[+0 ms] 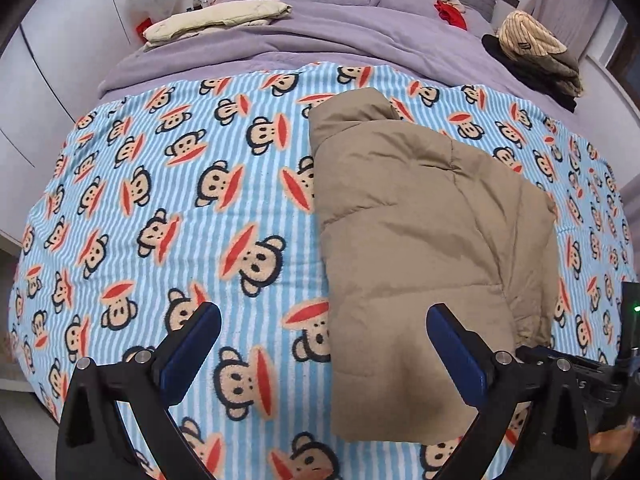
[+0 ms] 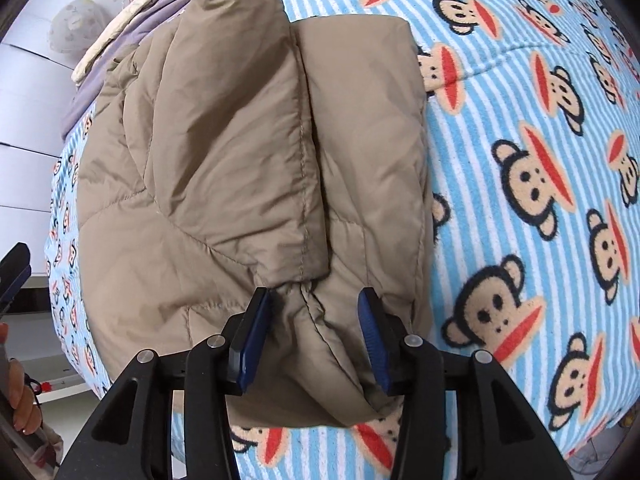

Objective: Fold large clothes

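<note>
A tan quilted puffer jacket (image 1: 420, 240) lay folded into a long, narrow bundle on the monkey-print striped blanket (image 1: 160, 200) that covered the near part of the bed, with one side already turned over onto the body along a stitched seam. The left gripper (image 1: 324, 348) hung above the blanket beside the jacket's near edge, its jaws spread as wide as they go and nothing between them. The right gripper (image 2: 316, 336) stood over the jacket's near end, its jaws parted around a bunched ridge of fabric; the blue pads (image 2: 250, 336) sat just beside the cloth without visibly pinching it, so it read as open rather than gripping.

The jacket looked light, soft and springy: padded panels of that kind probably puff back up after pressing, and the smooth shell would likely slide on itself. A firm hold seemed best at a hem or seamed edge, where stitching gathers several layers, rather than on the middle of a puffy panel.

Much remained unclear. The far end of the jacket ran under its own fold, so where the collar or sleeves lay could not be told. The fisheye bent the bed's edges, and the jacket's underside was hidden. A hand (image 2: 22, 396) showed only partly at the left rim of the right wrist view. Folded clothes (image 1: 536, 56) farther up the purple bedspread (image 1: 320, 36) were too small to identify.
</note>
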Demonstrator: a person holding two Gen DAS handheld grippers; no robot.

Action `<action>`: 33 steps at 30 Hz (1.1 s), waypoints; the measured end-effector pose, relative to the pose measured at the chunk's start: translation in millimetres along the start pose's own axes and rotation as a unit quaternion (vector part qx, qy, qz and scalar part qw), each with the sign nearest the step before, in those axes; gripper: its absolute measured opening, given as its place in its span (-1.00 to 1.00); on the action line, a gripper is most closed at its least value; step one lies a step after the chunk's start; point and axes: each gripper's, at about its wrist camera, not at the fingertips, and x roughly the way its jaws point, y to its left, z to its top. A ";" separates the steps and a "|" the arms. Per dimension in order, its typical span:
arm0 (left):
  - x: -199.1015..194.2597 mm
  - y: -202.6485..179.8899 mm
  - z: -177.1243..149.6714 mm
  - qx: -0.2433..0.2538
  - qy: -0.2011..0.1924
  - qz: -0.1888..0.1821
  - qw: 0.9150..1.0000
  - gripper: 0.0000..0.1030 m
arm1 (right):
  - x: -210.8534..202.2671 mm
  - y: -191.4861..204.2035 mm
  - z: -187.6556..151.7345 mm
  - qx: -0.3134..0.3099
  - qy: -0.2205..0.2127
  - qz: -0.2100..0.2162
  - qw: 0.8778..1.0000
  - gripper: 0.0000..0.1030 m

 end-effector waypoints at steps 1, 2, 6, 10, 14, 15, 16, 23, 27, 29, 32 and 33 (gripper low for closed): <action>-1.2 0.0 -1.6 0.005 -0.002 0.006 1.000 1.00 | -4.8 -0.7 -2.8 0.003 -0.001 0.001 1.000 0.02; -2.5 0.3 -2.8 0.007 -0.003 0.006 1.000 1.00 | -11.2 0.0 -5.3 0.004 -0.004 0.006 1.000 0.14; -11.8 2.6 -8.3 0.003 -0.008 -0.010 1.000 1.00 | -38.9 6.8 -16.0 -0.005 -0.030 0.011 0.999 0.38; -19.1 3.6 -12.7 -0.002 -0.013 -0.007 1.000 1.00 | -57.6 8.7 -26.0 -0.001 -0.048 0.013 0.999 0.56; -21.7 2.7 -16.8 0.000 -0.005 -0.015 1.000 1.00 | -68.6 11.6 -35.7 0.015 -0.064 0.020 0.998 0.57; -23.1 2.1 -17.6 0.001 -0.004 -0.016 1.000 1.00 | -71.4 14.9 -37.8 0.015 -0.069 0.019 0.997 0.57; -25.3 1.5 -18.7 0.002 -0.005 -0.018 1.000 1.00 | -73.4 17.4 -38.6 0.014 -0.075 0.017 0.997 0.57; -41.8 -2.2 -24.4 -0.004 -0.012 -0.020 1.000 1.00 | -92.9 29.7 -42.2 -0.003 -0.116 -0.007 0.993 0.77; -49.6 -6.5 -28.8 -0.007 -0.016 -0.013 1.000 1.00 | -102.5 38.8 -41.1 -0.032 -0.126 -0.045 0.991 0.77; -54.1 -8.9 -31.7 -0.008 -0.016 -0.006 1.000 1.00 | -106.5 43.7 -41.2 -0.047 -0.130 -0.078 0.987 0.77; -61.3 -11.4 -36.6 -0.013 -0.013 0.001 1.000 1.00 | -112.4 46.5 -42.0 -0.062 -0.138 -0.104 0.983 0.77; -63.9 -12.4 -38.9 -0.014 -0.013 0.002 1.000 1.00 | -113.9 46.3 -42.0 -0.065 -0.137 -0.104 0.983 0.77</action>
